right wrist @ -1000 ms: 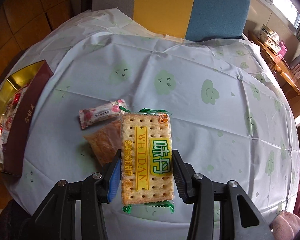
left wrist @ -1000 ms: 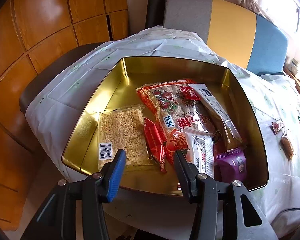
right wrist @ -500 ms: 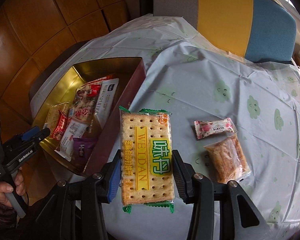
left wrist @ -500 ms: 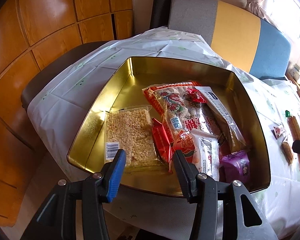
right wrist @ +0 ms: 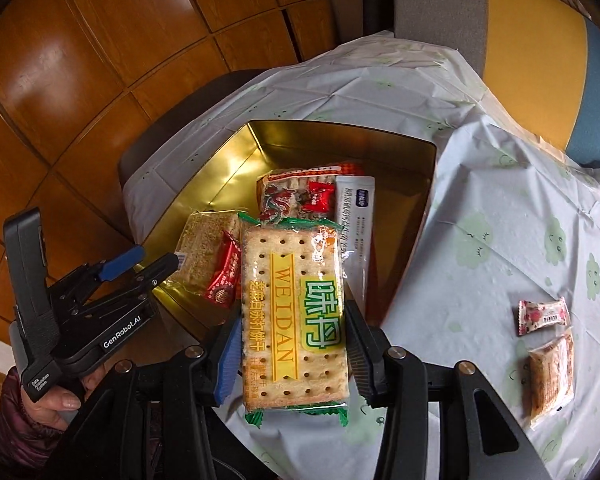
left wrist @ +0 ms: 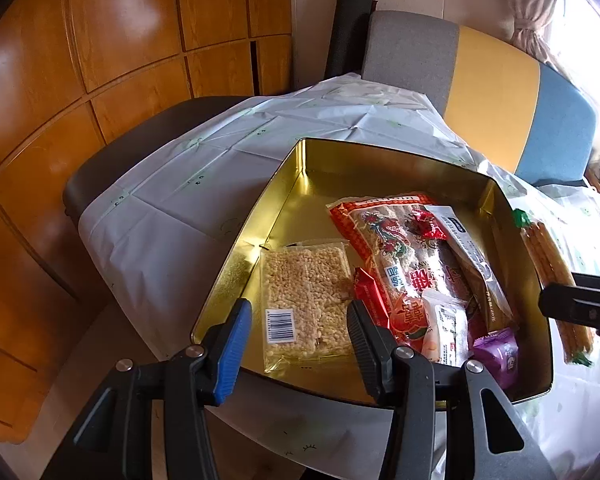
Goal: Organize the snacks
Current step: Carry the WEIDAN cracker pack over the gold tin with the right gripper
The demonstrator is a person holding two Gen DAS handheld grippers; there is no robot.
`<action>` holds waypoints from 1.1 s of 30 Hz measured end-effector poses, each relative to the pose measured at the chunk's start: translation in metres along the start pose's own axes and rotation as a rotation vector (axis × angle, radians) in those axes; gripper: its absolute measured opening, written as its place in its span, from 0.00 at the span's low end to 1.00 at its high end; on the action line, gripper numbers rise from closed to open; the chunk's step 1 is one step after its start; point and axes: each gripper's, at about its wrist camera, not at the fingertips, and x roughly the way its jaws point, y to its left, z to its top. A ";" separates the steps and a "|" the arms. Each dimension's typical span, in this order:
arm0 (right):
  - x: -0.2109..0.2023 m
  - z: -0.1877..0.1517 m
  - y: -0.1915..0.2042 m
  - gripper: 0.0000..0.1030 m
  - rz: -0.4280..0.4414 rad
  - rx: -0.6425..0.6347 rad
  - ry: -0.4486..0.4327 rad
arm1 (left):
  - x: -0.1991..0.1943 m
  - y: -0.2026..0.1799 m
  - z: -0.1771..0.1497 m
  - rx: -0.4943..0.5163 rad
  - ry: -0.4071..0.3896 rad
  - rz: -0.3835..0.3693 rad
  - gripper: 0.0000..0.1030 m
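Note:
A gold tin (left wrist: 260,216) sits on the table's left side and holds several snack packets, among them a puffed-rice bar (left wrist: 306,300) and a long red pack (left wrist: 396,248). My left gripper (left wrist: 298,330) is open and empty, at the tin's near rim. My right gripper (right wrist: 292,340) is shut on a green-edged cracker packet (right wrist: 294,316) and holds it above the tin's (right wrist: 228,176) near right side. That packet shows edge-on in the left wrist view (left wrist: 552,272). The left gripper (right wrist: 140,264) also shows in the right wrist view.
A pink candy (right wrist: 542,316) and an orange-filled clear packet (right wrist: 550,376) lie on the white tablecloth (right wrist: 480,216) to the right of the tin. A grey, yellow and blue chair back (left wrist: 480,92) stands behind the table. Wooden panels (left wrist: 100,60) are on the left.
My right gripper has carried the cracker packet left, from over the tablecloth to above the tin. My left gripper has shifted a little left and back at the tin's edge.

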 end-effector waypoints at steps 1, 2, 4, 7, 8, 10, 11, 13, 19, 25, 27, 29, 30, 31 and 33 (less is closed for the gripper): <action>0.003 0.004 0.002 0.46 -0.002 0.003 0.000 | 0.001 0.001 0.000 -0.002 0.001 0.002 0.49; 0.007 0.008 0.003 0.46 -0.001 0.010 -0.001 | 0.001 0.002 0.000 -0.003 0.003 0.003 0.49; 0.018 0.017 0.006 0.46 -0.002 0.023 0.006 | 0.002 0.003 -0.001 -0.004 0.007 0.002 0.49; 0.040 0.029 0.009 0.46 -0.027 0.013 0.025 | 0.004 0.002 -0.002 0.000 0.015 -0.002 0.49; 0.049 0.032 0.009 0.46 -0.049 0.009 0.036 | 0.005 0.001 -0.003 0.002 0.018 -0.003 0.49; 0.065 0.034 0.007 0.46 -0.068 0.002 0.069 | 0.006 0.000 -0.005 0.005 0.024 -0.005 0.49; 0.071 0.034 0.005 0.46 -0.067 0.004 0.083 | 0.007 0.000 -0.005 0.006 0.027 -0.007 0.49; 0.077 0.031 0.001 0.47 -0.075 0.017 0.098 | 0.008 0.000 -0.006 0.004 0.032 -0.006 0.49; 0.066 0.018 0.006 0.47 -0.054 -0.011 0.085 | 0.009 -0.004 -0.007 0.007 0.035 -0.012 0.49; 0.073 0.010 0.018 0.28 -0.105 -0.081 0.078 | 0.005 -0.007 -0.008 0.018 0.027 -0.016 0.49; 0.076 0.012 0.016 0.27 -0.127 -0.071 0.070 | 0.004 -0.007 -0.008 0.019 0.026 -0.017 0.49; 0.079 0.017 0.013 0.27 -0.142 -0.068 0.063 | 0.003 -0.009 -0.009 0.022 0.027 -0.015 0.49; 0.080 0.019 0.012 0.27 -0.146 -0.063 0.062 | 0.003 -0.009 -0.009 0.022 0.029 -0.016 0.49; 0.080 0.020 0.010 0.27 -0.146 -0.058 0.061 | 0.003 -0.009 -0.009 0.022 0.031 -0.017 0.49; 0.080 0.021 0.008 0.27 -0.139 -0.044 0.059 | 0.003 -0.010 -0.010 0.024 0.036 -0.018 0.49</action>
